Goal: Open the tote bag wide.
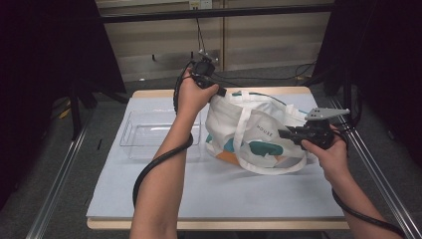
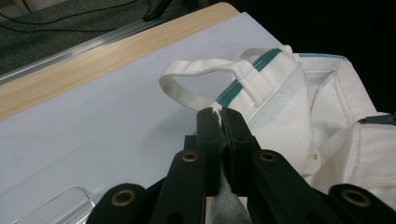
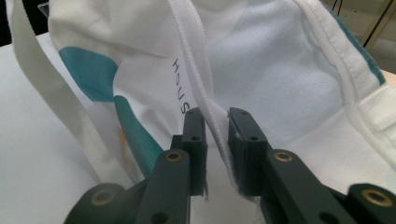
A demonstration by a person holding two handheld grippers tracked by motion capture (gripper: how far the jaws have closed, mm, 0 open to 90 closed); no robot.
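A white tote bag with teal and orange shapes stands slumped on the pale table cover. My left gripper is at the bag's upper left corner, shut on the rim fabric; in the left gripper view the jaws pinch the cloth beside the teal trim, and a handle loop lies just beyond. My right gripper reaches in level from the right at mid-height of the bag. In the right gripper view a white webbing strap runs down between its jaws, which are closed on it.
A clear plastic tray sits left of the bag, under my left forearm. The wooden table edge shows beyond the cover. Metal rails run along both sides of the table. Cables trail from both grippers.
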